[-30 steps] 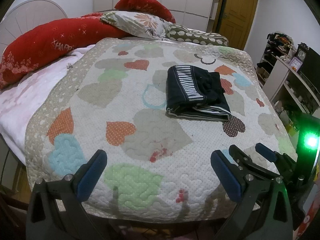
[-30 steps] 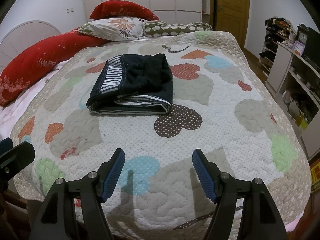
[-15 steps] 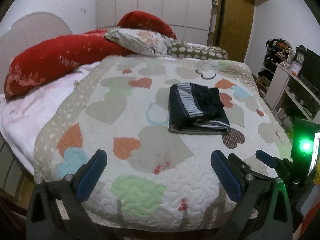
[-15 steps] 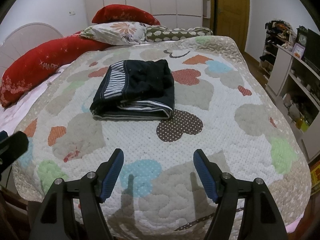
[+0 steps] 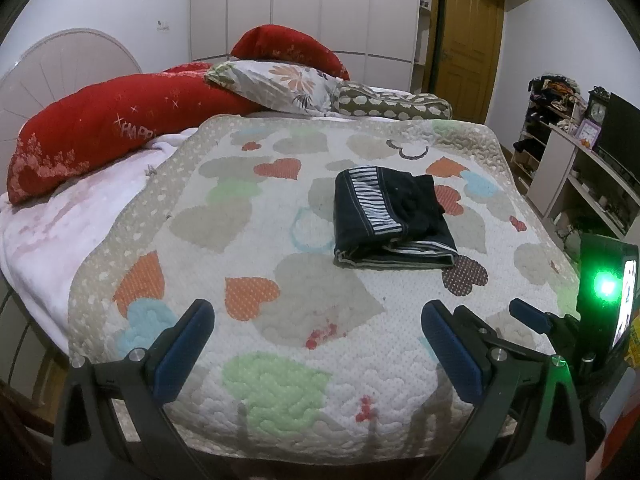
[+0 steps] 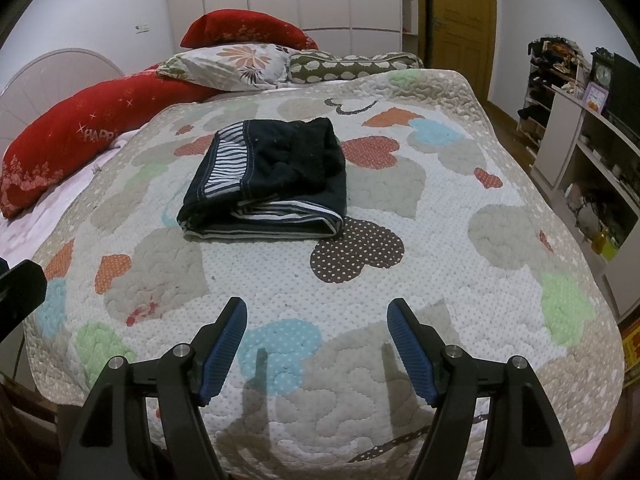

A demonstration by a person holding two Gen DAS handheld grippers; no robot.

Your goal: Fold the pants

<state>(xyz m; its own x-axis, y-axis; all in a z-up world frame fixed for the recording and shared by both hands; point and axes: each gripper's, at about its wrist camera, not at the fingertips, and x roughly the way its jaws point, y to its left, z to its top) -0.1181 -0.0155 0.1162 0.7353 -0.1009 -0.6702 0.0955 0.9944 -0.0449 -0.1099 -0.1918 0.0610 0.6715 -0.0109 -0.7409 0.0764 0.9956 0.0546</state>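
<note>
The dark navy pants (image 5: 390, 218) with striped white trim lie folded in a compact stack on the heart-patterned quilt (image 5: 260, 264), right of the bed's middle. They also show in the right wrist view (image 6: 272, 188). My left gripper (image 5: 318, 350) is open and empty over the near edge of the bed, well short of the pants. My right gripper (image 6: 316, 344) is open and empty, also near the front edge. The right gripper's blue finger (image 5: 528, 314) shows at the right of the left wrist view.
Red pillows (image 5: 108, 128), a floral pillow (image 5: 280, 86) and a patterned bolster (image 5: 392, 106) lie at the head of the bed. A white shelf unit (image 6: 592, 168) with clutter stands on the right. A wooden door (image 5: 466, 56) is at the back.
Both grippers have pulled back and tilted up a little, so the pants sit farther away and more of the room shows. The pants have not moved.
</note>
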